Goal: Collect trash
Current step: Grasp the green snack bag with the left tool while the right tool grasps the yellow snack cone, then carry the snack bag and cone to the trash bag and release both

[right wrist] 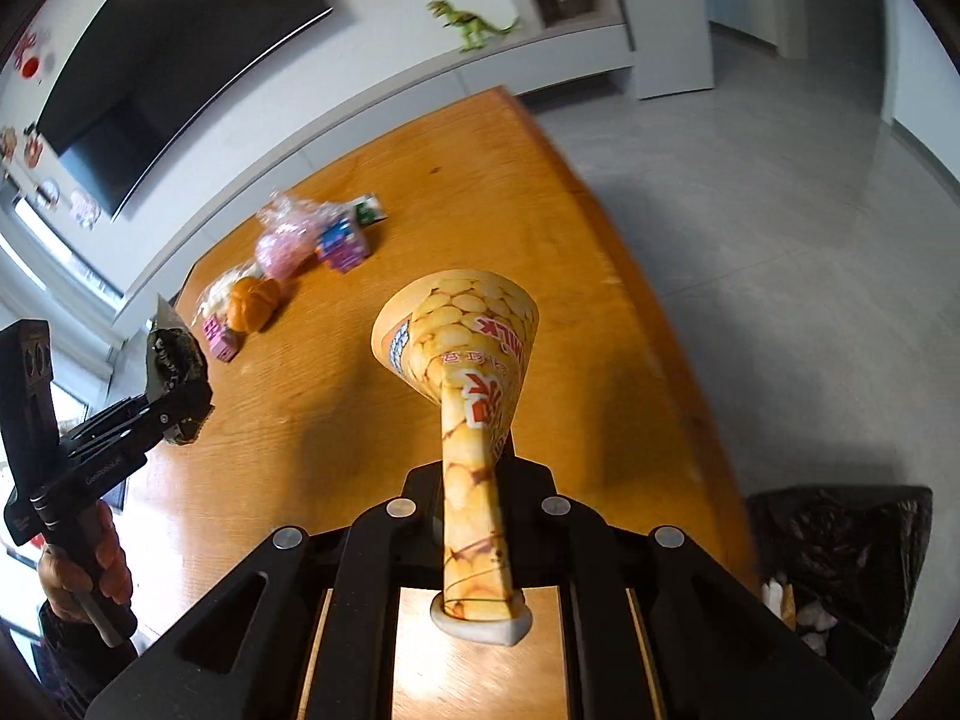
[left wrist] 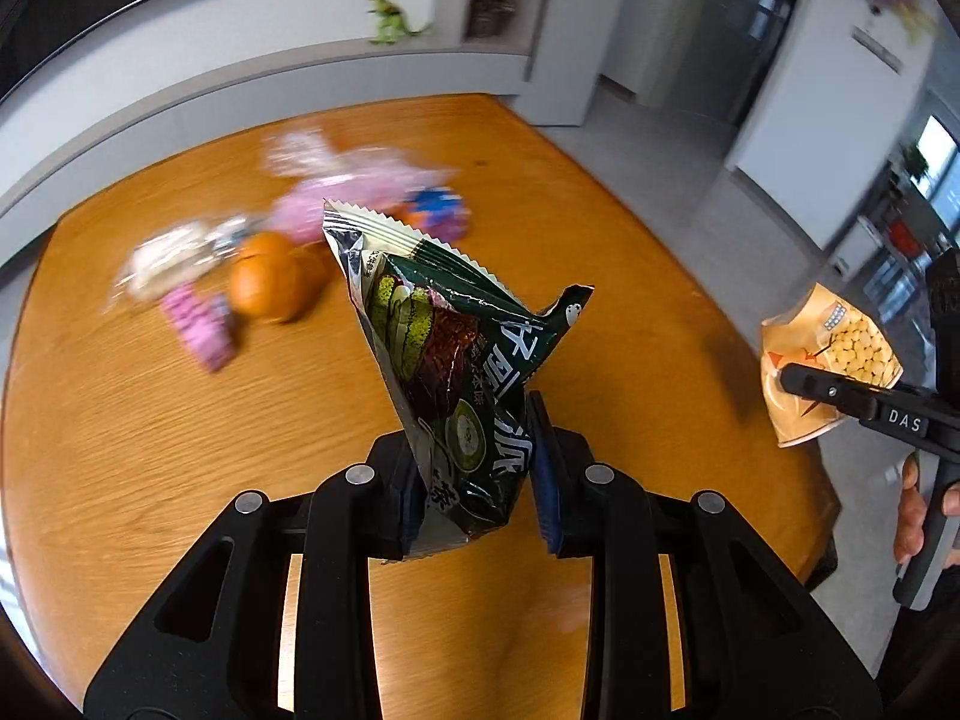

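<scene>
My left gripper (left wrist: pixel 474 468) is shut on a dark green snack wrapper (left wrist: pixel 444 348) and holds it above the wooden table (left wrist: pixel 150 420). It also shows in the right wrist view (right wrist: pixel 180 414), with the green wrapper (right wrist: pixel 171 354) in it. My right gripper (right wrist: pixel 474 498) is shut on a yellow snack bag (right wrist: pixel 468 372), held above the table (right wrist: pixel 600 330). The right gripper (left wrist: pixel 798 384) and the yellow bag (left wrist: pixel 840 354) show at the right of the left wrist view. A bin with a black liner (right wrist: pixel 852 558) stands on the floor at the right.
On the far part of the table lie two oranges (left wrist: pixel 267 279), a pink plastic bag (left wrist: pixel 342 180), pink packets (left wrist: pixel 198 321), a clear wrapped item (left wrist: pixel 168 258) and a blue-and-pink packet (left wrist: pixel 438 210). A green toy dinosaur (right wrist: pixel 474 21) stands on the back ledge.
</scene>
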Available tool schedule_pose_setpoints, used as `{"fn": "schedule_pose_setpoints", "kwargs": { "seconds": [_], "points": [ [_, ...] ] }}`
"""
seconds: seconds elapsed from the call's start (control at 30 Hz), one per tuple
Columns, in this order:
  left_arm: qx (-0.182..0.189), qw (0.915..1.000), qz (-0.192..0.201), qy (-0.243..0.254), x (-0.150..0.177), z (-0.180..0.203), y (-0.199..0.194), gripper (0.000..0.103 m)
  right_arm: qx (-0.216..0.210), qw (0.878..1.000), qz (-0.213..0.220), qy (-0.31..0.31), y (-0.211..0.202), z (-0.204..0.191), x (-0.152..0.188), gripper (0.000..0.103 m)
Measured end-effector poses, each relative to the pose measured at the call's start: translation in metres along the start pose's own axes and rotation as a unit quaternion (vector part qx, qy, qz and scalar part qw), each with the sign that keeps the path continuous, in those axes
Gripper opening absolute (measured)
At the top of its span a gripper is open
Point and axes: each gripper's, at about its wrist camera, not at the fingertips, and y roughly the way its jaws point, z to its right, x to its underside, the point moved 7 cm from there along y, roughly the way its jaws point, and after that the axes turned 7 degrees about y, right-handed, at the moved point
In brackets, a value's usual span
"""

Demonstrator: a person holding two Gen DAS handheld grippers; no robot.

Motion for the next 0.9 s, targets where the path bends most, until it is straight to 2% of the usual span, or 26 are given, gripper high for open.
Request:
{"fn": "schedule_pose_setpoints", "kwargs": {
  "seconds": [0.23, 0.37, 0.5, 0.67, 0.8, 0.83, 0.9],
  "points": [
    [0.055, 0.9942, -0.016, 0.09, -0.022, 0.129, 0.026, 0.029, 0.035, 0.997, 0.033, 0.066, -0.061, 0.094, 0.022, 0.011],
    [0.091, 0.9848, -0.032, 0.144, -0.024, 0.202, 0.042, 0.029, 0.073, 0.989, 0.049, 0.116, -0.095, 0.153, 0.042, 0.011],
    [0.124, 0.9696, -0.05, 0.205, -0.016, 0.278, 0.057, 0.029, 0.11, 0.978, 0.059, 0.165, -0.13, 0.214, 0.07, 0.011],
    [0.16, 0.9408, -0.07, 0.29, 0.007, 0.367, 0.071, 0.03, 0.155, 0.959, 0.059, 0.229, -0.155, 0.278, 0.099, 0.011],
    [0.182, 0.9187, -0.092, 0.339, 0.029, 0.424, 0.085, 0.031, 0.182, 0.941, 0.056, 0.279, -0.16, 0.319, 0.115, 0.011],
    [0.181, 0.9148, -0.095, 0.348, 0.033, 0.432, 0.087, 0.031, 0.18, 0.938, 0.05, 0.29, -0.159, 0.327, 0.118, 0.014],
    [0.188, 0.9055, -0.103, 0.366, 0.041, 0.452, 0.094, 0.035, 0.191, 0.93, 0.027, 0.313, -0.157, 0.343, 0.125, 0.043]
  ]
}}
